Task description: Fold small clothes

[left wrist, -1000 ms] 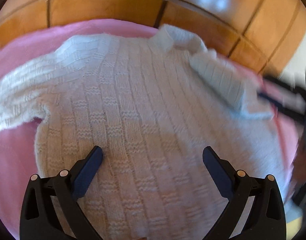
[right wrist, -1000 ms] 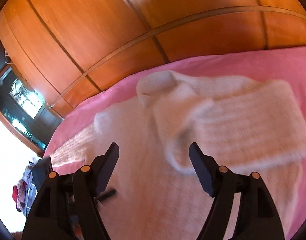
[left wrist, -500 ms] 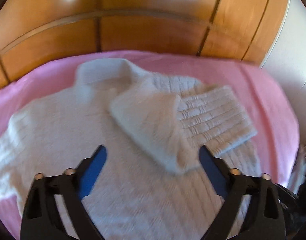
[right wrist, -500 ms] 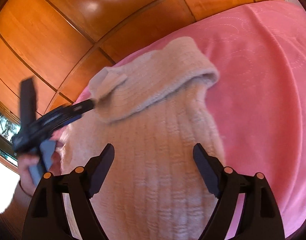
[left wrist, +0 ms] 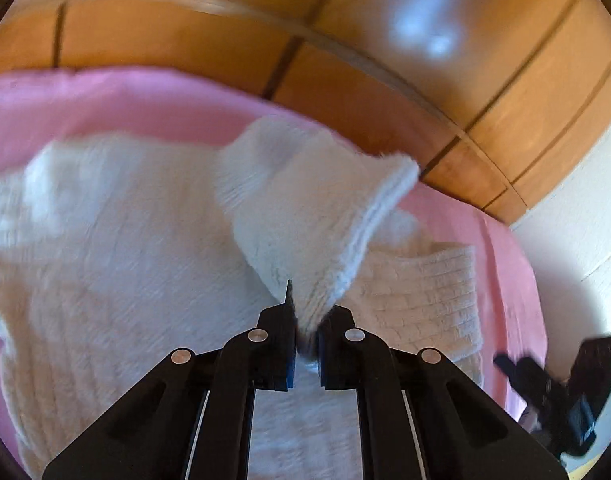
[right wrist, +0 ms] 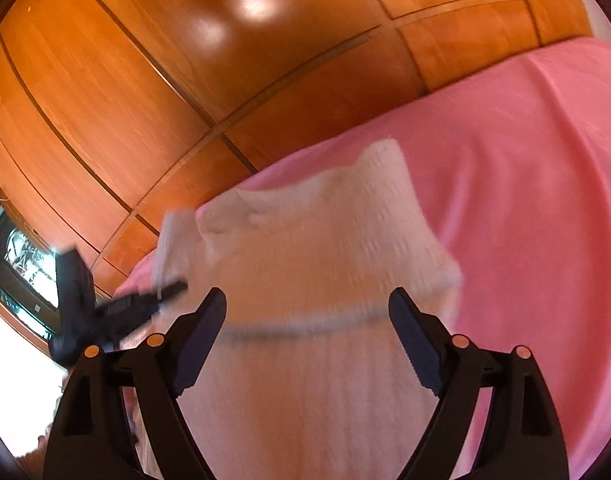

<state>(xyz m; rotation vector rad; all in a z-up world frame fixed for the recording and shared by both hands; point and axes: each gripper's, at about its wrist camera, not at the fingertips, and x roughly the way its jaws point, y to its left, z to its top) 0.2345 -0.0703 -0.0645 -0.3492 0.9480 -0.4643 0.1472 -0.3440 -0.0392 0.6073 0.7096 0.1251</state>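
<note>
The wooden wardrobe [right wrist: 153,92] is standing behind the bed, whose pink cover [right wrist: 525,168] is carrying the white sweater [left wrist: 117,264]. Your left claw [left wrist: 305,340] is clenched on the sweater's folded sleeve [left wrist: 313,216], lifting it. Your right claw [right wrist: 307,332] is staying released, empty, above the sweater.

A: left tongs [left wrist: 305,336] state?
B: clamped on a fold of the white knit sweater [left wrist: 117,264], sleeve [left wrist: 305,208] pulled up off the body.
A: rest?
B: sweater lies on pink bed cover [left wrist: 117,100], wooden panels [left wrist: 345,40] behind. Right tongs [left wrist: 561,392] at lower right edge, blurred.
</note>
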